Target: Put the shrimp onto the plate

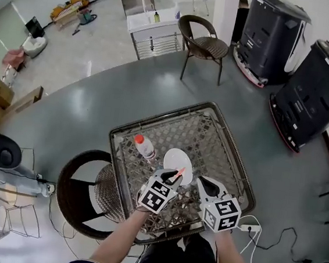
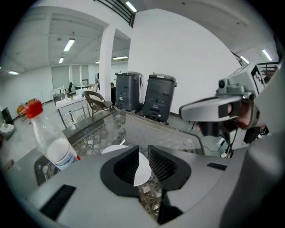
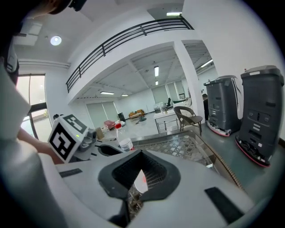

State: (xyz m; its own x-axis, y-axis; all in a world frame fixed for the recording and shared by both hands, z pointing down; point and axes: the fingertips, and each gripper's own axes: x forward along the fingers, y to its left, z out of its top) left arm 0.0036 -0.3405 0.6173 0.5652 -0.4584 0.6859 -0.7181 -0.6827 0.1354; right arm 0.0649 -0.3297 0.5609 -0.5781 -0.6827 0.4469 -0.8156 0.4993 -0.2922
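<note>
The orange shrimp (image 1: 178,172) lies at the near edge of the white plate (image 1: 176,157) on the glass-topped wicker table (image 1: 153,124). My left gripper (image 1: 172,177) has its tips right beside the shrimp. Its jaws stand a little apart in the left gripper view (image 2: 141,162); only the plate (image 2: 113,149) shows through the gap, no shrimp. My right gripper (image 1: 201,181) hovers just right of the plate. In the right gripper view (image 3: 139,178) its narrow gap frames the plate and an orange spot of shrimp (image 3: 142,180), with nothing gripped.
A clear bottle with a red cap (image 1: 144,146) stands on the table left of the plate, also in the left gripper view (image 2: 51,138). A round wicker chair (image 1: 88,190) sits at the table's left, another chair (image 1: 204,42) beyond. Two black machines (image 1: 315,91) stand far right.
</note>
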